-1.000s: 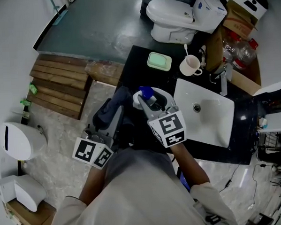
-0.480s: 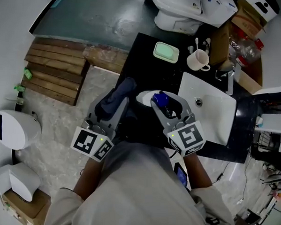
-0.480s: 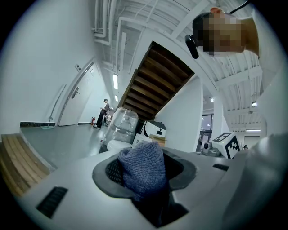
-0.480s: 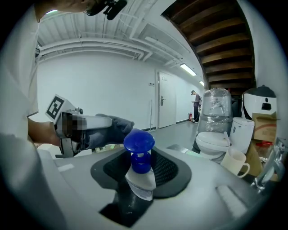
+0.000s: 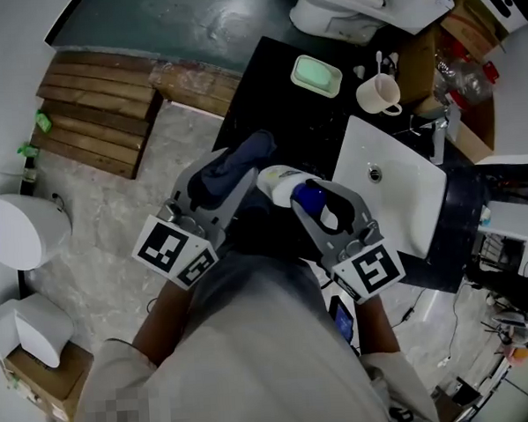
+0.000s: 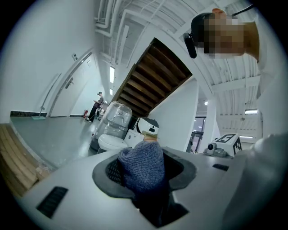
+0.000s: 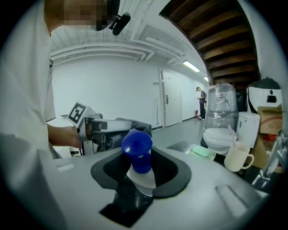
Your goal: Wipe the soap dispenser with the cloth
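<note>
Starting nearest us in the head view, we find the two grippers side by side just ahead of the body. The left gripper (image 5: 229, 176), left of centre, is clenched on the cloth (image 5: 242, 157), a dark blue wad that bulges past the jaw tips toward the upper right. The right gripper (image 5: 324, 208), right of centre, is grasping the dispenser (image 5: 278, 182) near its top. Its jaws have just been closing, with the blue pump (image 5: 309, 196) standing between them.

The wipe, we judge, turns on one relation. The dispenser's white body shows up and to the left of the pump, so its long axis runs from lower right to upper left. Its free end sits just beside the cloth; whether the two touch we cannot tell. The left gripper is therefore the nearer one to the bare body, and a short move toward the right of the frame should lay the cloth on it.

Farther off lie the black counter (image 5: 271, 95) and, at right, the white sink (image 5: 414, 207). The dispenser rests on neither.
</note>
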### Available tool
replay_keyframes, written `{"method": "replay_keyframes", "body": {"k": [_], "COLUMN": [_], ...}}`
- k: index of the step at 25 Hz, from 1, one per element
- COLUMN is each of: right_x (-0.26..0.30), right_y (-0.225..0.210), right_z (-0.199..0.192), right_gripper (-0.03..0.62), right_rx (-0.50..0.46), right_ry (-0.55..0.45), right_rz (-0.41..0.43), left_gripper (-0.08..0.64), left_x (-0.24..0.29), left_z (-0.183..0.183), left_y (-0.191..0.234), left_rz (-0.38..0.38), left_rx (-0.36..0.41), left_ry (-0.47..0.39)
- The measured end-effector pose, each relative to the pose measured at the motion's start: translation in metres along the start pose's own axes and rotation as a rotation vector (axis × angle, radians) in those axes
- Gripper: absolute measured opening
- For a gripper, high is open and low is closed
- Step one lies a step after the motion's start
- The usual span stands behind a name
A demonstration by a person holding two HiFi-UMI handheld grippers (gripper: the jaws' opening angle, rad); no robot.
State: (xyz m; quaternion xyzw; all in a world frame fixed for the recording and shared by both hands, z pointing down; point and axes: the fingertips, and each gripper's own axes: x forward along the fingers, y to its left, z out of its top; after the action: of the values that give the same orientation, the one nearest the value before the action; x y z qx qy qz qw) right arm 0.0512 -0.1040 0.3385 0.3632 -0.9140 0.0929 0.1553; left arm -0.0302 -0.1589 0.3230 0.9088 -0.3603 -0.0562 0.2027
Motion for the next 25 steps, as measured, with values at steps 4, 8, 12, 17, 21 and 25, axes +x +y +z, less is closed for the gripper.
{"method": "replay_keyframes", "body": {"k": [4,8,12,17,21,25], "right_x": [-0.005,-0.007,-0.008,-0.007,-0.007,-0.006], "right_y": [0.011,0.011,0.011,0.012,0.013,0.016], "right_z": [-0.003,-0.004,-0.005,-0.004,-0.004,-0.003], "right_gripper": [0.129,0.129,0.13,0.129,0.129,0.13], "right_rx": [0.011,0.019,0.01,0.009,0.012,0.013], "right_ry": [0.014,0.018,0.012,0.01,0.011,0.008], "right_rz": [0.016,0.021,0.03,0.041,0.049,0.054], "left_gripper": [0.155,0.155,0.155,0.155,0.155,0.155], "left_x": [0.008,0.016,0.025,0.033,0.034,0.035], "left_z": [-0.002,-0.011,-0.025,-0.044,-0.051,-0.057], "left_y": [-0.01,-0.015,-0.016,-0.019,-0.019,-0.019], "left_rz": [-0.063,-0.129,-0.176,-0.219,-0.239,-0.244], "left_rx": [-0.074,-0.189,-0.31,-0.399,-0.448,-0.461], "left_ry": [-0.013,-0.013,0.003,0.066,0.084,0.098]}}
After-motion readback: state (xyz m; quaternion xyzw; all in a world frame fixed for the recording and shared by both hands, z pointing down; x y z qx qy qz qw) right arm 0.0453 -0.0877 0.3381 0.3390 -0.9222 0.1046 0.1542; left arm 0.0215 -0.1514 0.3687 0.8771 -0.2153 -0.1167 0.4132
